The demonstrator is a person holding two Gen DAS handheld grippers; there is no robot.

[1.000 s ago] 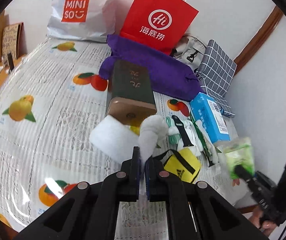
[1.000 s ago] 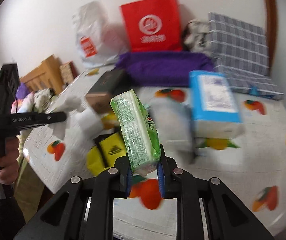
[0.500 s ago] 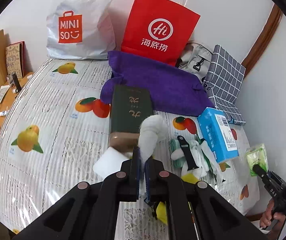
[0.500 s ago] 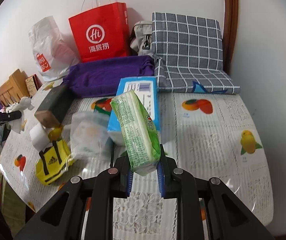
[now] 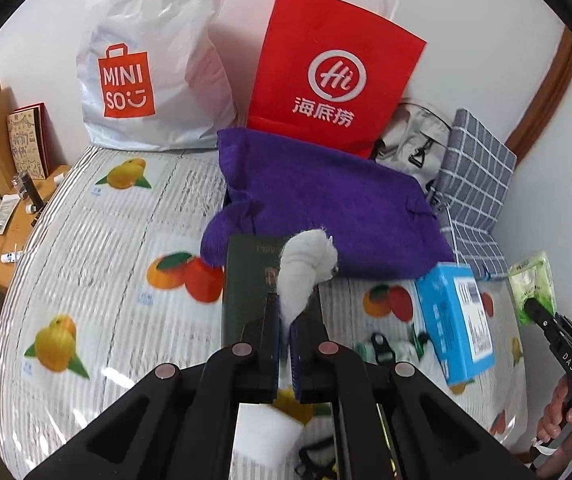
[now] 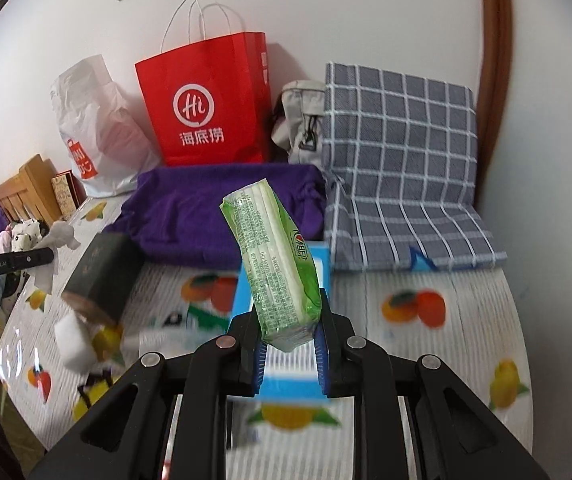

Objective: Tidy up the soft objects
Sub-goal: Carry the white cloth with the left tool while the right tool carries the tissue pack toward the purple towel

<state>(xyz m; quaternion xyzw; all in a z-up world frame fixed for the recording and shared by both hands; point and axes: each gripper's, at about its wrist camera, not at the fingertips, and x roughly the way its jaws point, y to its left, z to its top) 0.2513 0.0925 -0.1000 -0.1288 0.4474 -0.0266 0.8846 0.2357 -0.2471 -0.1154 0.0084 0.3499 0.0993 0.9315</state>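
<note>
My left gripper (image 5: 286, 312) is shut on a small white cloth (image 5: 304, 268), which sticks up above the table in front of a dark green box (image 5: 246, 280). The same cloth (image 6: 60, 240) shows at the far left of the right wrist view, in the left gripper's black fingers (image 6: 26, 259). My right gripper (image 6: 289, 334) is shut on a green tissue pack (image 6: 276, 264), held tilted over a blue tissue box (image 6: 286, 384). That pack (image 5: 534, 286) and the right gripper (image 5: 538, 312) show at the right edge of the left wrist view. A purple cloth bag (image 5: 326, 208) lies behind.
A red paper bag (image 5: 334, 68), a white Miniso bag (image 5: 146, 64), a grey pouch (image 5: 410, 148) and a checked cushion (image 6: 398, 168) line the back wall. A white foam block (image 6: 72, 338), a yellow pouch (image 6: 90, 396) and small items lie on the fruit-print tablecloth (image 5: 106, 248). A wooden side table (image 5: 10, 220) stands left.
Both grippers have pulled back and risen from the table, each keeping its load. The boxes and foam block now sit lower in both views, and the back wall fills more of the frame.
</note>
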